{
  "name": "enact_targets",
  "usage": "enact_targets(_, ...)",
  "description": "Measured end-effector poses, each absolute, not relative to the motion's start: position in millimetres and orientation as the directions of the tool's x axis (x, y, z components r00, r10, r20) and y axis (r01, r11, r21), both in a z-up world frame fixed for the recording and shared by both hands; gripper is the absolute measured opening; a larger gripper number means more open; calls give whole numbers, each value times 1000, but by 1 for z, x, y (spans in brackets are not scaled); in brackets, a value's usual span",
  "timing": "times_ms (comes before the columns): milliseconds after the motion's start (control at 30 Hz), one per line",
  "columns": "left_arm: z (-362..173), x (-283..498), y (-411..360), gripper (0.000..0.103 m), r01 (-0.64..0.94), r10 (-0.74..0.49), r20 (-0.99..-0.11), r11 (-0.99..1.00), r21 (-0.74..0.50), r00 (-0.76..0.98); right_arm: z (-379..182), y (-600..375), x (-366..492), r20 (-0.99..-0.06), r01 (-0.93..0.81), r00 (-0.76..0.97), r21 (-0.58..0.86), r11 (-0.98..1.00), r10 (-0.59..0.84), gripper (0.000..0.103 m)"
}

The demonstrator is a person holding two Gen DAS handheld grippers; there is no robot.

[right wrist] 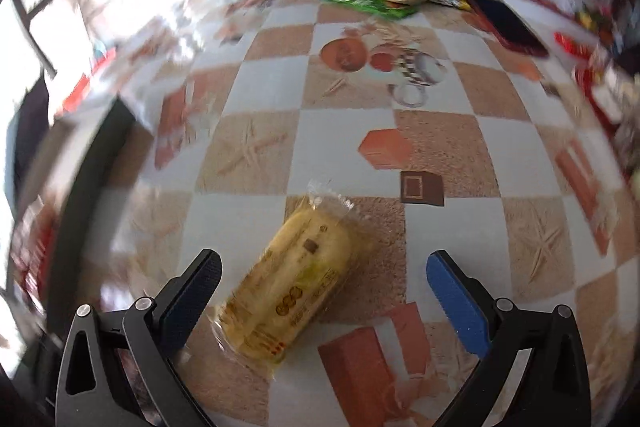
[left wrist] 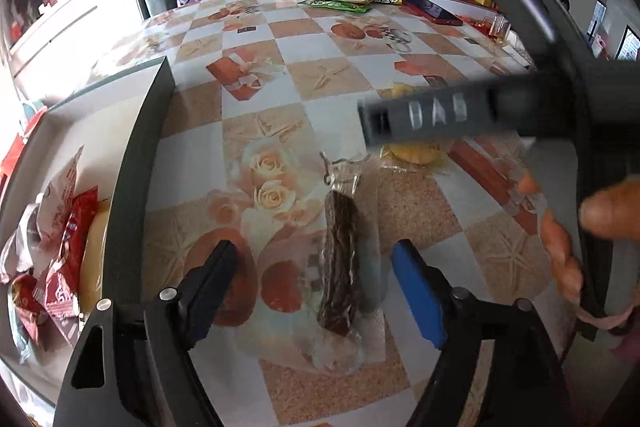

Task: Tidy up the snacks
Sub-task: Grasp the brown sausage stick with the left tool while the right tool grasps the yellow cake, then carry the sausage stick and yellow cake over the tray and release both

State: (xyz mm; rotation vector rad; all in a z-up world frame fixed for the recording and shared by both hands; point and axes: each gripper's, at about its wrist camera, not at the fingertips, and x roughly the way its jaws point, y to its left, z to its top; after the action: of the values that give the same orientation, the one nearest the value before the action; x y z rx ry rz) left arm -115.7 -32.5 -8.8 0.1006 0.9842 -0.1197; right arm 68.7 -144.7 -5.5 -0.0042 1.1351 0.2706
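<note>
Snacks [left wrist: 340, 259] lie on a checked, flower-printed table [left wrist: 320, 75], apparently indoors.

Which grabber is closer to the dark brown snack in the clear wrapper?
Left. The left gripper straddles the dark brown snack, jaws open. The right gripper sits around the yellow cake packet farther along the table.
</note>
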Motion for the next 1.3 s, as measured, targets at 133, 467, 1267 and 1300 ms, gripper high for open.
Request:
enact_targets(133, -10, -110, -41, 83, 164, -64, -832, 986, 33, 551, -10, -143, 63, -902, -254, 397, 69, 965, 170, 101)
enact_targets(467, -2, -126, -34, 43, 190, -165, -825, 979, -71, 541, 3, -174, 49, -884, -287, 383, 163, 944, 269, 38)
enact_targets(1267, 23, -151, -13, 43, 101, -102, -790, 994, -51, 604, 31, -196, 10, -830, -287, 409, 278, 917, 380, 38)
enact_targets(1300, 25, -152, -11, 43, 97, -100, -788, 994, -52, 608, 34, -193, 8, -829, -293, 410, 276, 916, 381, 38)
